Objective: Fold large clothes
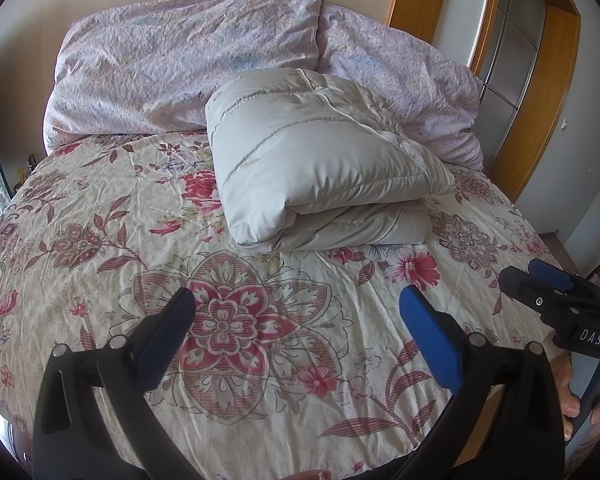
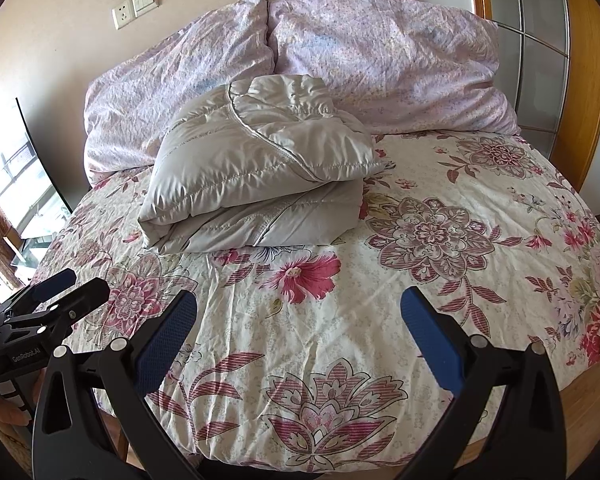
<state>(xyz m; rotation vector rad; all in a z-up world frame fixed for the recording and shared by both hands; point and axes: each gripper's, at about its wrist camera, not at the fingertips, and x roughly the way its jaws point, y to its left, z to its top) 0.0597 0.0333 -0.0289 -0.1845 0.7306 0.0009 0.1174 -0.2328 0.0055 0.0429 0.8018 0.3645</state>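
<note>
Two wrist views, both from the foot of the bed [image 1: 100,216], facing the pillows [image 1: 188,64].
Left view set left of the right one, each catching the other gripper at its edge; shared: folded jacket [image 2: 256,160], floral sheet, pillows; jacket mid-distance.

Floral bed [image 2: 440,280] w/ 2 lilac pillows [image 2: 380,60], beige wall [image 2: 80,40], wood-framed door [image 1: 540,80].
</note>
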